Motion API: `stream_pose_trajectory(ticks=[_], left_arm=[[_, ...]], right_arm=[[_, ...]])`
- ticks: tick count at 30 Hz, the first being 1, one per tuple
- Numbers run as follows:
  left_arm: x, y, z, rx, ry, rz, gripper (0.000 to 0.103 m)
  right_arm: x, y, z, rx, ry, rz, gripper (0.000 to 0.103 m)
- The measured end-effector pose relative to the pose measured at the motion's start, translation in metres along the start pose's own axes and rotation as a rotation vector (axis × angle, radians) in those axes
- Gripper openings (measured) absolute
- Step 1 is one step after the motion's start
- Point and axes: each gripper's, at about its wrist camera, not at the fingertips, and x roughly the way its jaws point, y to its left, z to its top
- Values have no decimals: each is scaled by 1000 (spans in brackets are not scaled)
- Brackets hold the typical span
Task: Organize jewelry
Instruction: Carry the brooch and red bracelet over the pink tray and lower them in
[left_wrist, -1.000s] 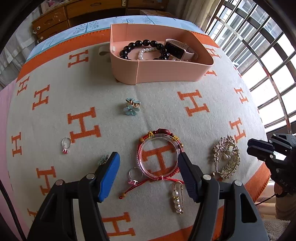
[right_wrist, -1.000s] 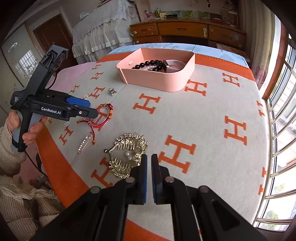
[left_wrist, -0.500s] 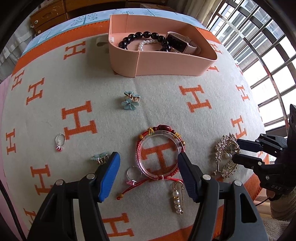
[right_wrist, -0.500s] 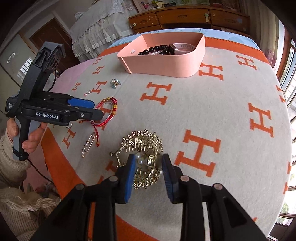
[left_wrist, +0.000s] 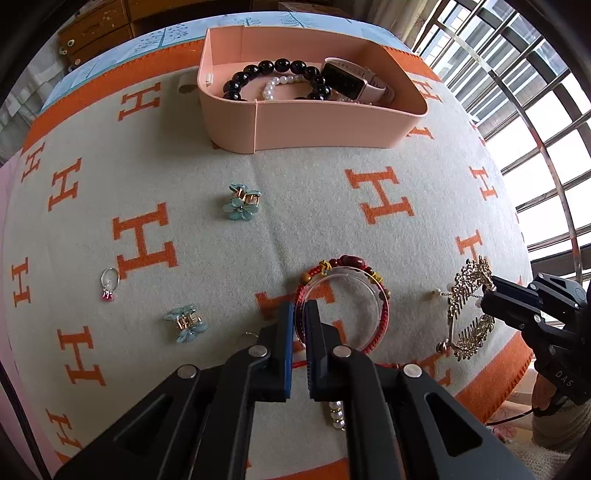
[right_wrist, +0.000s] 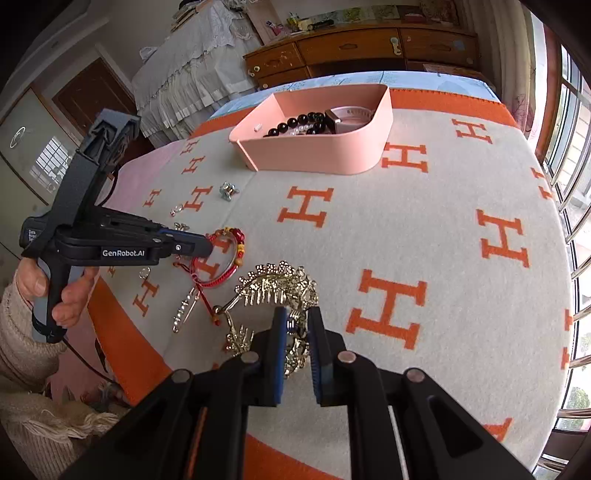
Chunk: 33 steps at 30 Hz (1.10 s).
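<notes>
My left gripper (left_wrist: 300, 308) is shut on the rim of a clear bangle ringed by a red cord bracelet (left_wrist: 373, 280), low on the blanket; both show in the right wrist view (right_wrist: 231, 258). My right gripper (right_wrist: 297, 314) is shut on a gold hair comb (right_wrist: 273, 282), which is tilted up off the blanket; the comb also shows in the left wrist view (left_wrist: 467, 291). A pink tray (left_wrist: 317, 127) at the back holds a black bead bracelet (left_wrist: 273, 68), a pearl strand and a pink watch (left_wrist: 354, 83).
On the orange-and-cream H blanket lie two blue flower clips (left_wrist: 242, 203) (left_wrist: 186, 323), a ring with a pink stone (left_wrist: 108, 282), another ring and a pearl pin (left_wrist: 337, 415) under my left gripper. A barred window (left_wrist: 535, 110) is at the right, wooden drawers (right_wrist: 354, 48) behind.
Both grippers have closed: the left onto the clear bangle and red bracelet, the right onto the gold comb, which has tipped up. Both moved slightly forward.
</notes>
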Motion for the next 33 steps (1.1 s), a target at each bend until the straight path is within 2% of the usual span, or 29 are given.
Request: stream_pose_trajectory(ticks=[4,8,13,17,20,23,28,29,31,33], left_arm=[[-20,3,3,-36,-50,-29,3],[-56,-1,16,-39,-137,-29,3],[-105,-2,46,-61,-264,-1,3],[-127,2,77,-93,-332,28,3],[-119,7,99,-124,-337,50,3],[-90,14,120,-161,-306,60,3],[-32,32,141,-218,-237,19,4],[-23,36,143,-227,-220,16,5],[-12,43,140,-243,-200,24,17],[-15,48,133,-244,-225,14,25]], right_arm=[[-20,1,7,10,-64,-15,11],[-39,-1,22,29,-139,-44,11],[-64,-1,61,58,-256,-67,9],[-77,10,100,57,-346,-89,9],[-76,19,128,51,-393,-113,9],[-62,20,153,70,-402,-116,9],[-24,17,179,107,-376,-125,9],[-16,16,183,112,-367,-125,9],[-2,15,188,121,-353,-132,9],[11,13,191,130,-339,-135,9]])
